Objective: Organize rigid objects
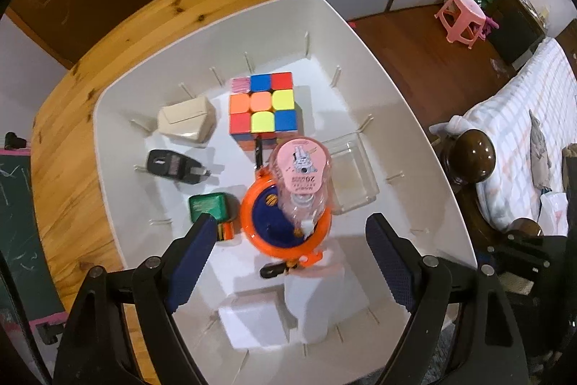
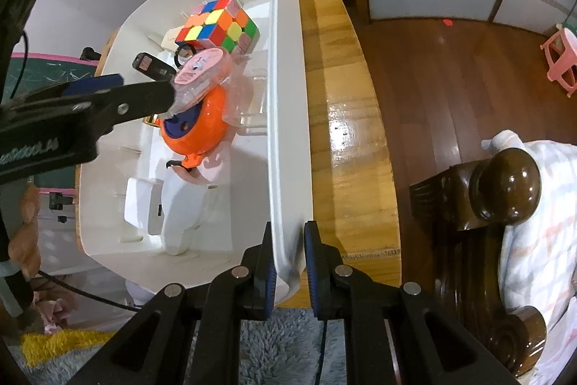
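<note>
A white bin [image 1: 414, 118] sits on a wooden table [image 1: 72, 89]. It holds a Rubik's cube [image 1: 263, 107], a beige box [image 1: 185, 119], a black key fob [image 1: 173, 166], a green box [image 1: 211, 208], a clear plastic box [image 1: 351, 175] and white blocks [image 1: 256, 320]. A clear dispenser with a pink label [image 1: 301, 175] leans on an orange round toy [image 1: 285, 222]. My left gripper [image 1: 292, 230] hangs open above these two, its pads touching neither. My right gripper [image 2: 288, 233] is shut on the bin wall [image 2: 285, 96] at its near corner.
In the right wrist view the table edge [image 2: 360, 132] runs to the right of the bin, with wooden floor beyond it. A dark wooden bedpost [image 2: 505, 183] and bedding stand close on the right. A pink stool [image 1: 461, 17] sits far off on the floor.
</note>
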Demonstrator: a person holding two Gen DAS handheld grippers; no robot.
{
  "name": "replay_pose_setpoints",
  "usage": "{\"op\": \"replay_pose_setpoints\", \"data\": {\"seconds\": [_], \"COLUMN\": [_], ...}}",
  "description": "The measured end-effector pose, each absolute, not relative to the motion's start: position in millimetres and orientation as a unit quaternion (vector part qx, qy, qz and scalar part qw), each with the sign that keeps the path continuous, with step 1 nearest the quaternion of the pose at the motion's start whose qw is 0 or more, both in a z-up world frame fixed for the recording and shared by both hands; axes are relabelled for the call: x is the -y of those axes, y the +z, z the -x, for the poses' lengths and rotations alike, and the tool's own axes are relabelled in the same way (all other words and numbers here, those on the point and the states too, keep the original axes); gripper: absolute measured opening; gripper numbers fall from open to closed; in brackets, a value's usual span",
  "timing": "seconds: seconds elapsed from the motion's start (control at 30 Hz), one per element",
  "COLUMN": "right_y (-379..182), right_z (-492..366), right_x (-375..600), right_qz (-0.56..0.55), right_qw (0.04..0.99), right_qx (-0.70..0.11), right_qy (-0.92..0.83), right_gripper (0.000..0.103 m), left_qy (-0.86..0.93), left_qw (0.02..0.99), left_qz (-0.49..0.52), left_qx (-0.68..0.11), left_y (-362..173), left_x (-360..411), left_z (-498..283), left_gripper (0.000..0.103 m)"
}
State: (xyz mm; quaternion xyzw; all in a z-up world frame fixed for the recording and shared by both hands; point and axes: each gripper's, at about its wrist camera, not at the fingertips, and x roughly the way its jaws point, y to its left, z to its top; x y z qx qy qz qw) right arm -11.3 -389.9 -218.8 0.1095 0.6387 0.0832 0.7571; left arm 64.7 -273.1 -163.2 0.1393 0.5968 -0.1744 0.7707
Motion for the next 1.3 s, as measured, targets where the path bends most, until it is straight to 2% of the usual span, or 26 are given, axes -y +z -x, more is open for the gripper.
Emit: {"op": "replay_pose_setpoints", "data": {"seconds": [0.5, 0.8, 1.3], "right_y": [-187.2, -138.4, -36.0], "right_z": [32.2, 51.0, 63.6], "right_x": [380.5, 351.2, 235.7], "right_qz": [-0.083, -0.069, -0.036], "right_qw": [0.779, 0.81, 0.861], "right_qx": [-0.619, -0.58, -0.495], "right_qy": [0.057, 0.043, 0.112], "right_gripper": [0.014, 0.014, 0.015], "left_qy": [-0.103, -0.065, -0.011], "left_qw": [0.815, 0.841, 0.892], "left_qz": [-0.079, -0.06, -0.045], "left_qx": [-0.564, -0.533, -0.45], "left_y": [-108.3, -73.2, 7.2], "left_x": [198.4, 138.5, 50.8], "left_z": [-16.6, 11.2, 62.3], "left_gripper": [0.087, 0.087, 0.087]}}
